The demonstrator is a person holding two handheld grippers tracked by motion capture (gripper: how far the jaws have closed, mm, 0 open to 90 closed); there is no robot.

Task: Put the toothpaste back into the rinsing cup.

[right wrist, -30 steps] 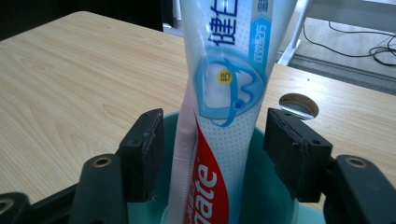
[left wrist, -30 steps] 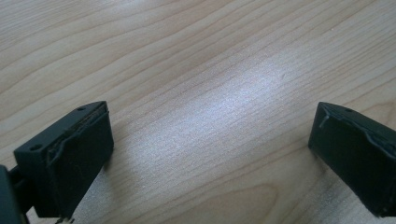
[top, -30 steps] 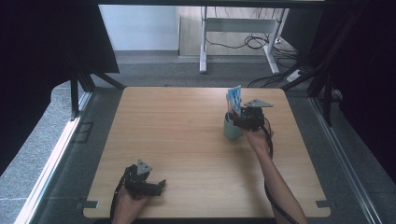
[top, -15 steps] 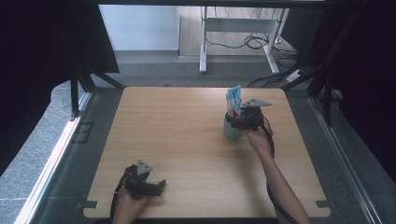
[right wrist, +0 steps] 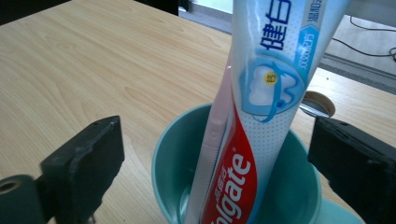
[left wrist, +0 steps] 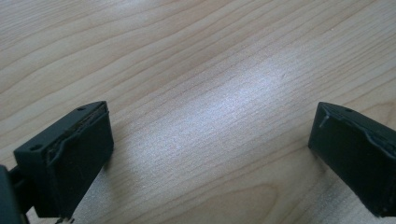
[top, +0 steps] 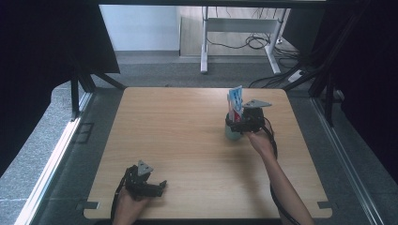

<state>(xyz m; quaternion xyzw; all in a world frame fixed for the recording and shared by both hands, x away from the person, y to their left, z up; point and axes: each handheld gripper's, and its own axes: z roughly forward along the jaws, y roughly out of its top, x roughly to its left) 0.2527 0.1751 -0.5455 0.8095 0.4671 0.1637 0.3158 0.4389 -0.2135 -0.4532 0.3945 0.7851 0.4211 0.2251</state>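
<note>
A teal cup [top: 231,133] [right wrist: 173,154] stands at the right middle of the wooden table [top: 178,122]. A white, blue and red toothpaste tube [top: 235,101] [right wrist: 261,93] stands upright in it, with a slim pale pink item [right wrist: 212,140] beside the tube. My right gripper [top: 237,124] [right wrist: 217,140] hovers at the cup. Its jaws have just been opening and stand wide on either side of the tube without touching it. Near the front left edge, my left gripper [top: 159,185] [left wrist: 210,140] rests low over bare wood, open, with nothing between its jaws.
A round metal disc [right wrist: 317,103] is set into the tabletop just beyond the cup. Past the far edge stand a white desk frame [top: 204,42] and loose cables [top: 253,42] on the floor. Black frame rails [top: 75,93] run along the table's sides.
Little differs in the high view: both hands stay about where they were, and the toothpaste tube still stands upright in the cup.
</note>
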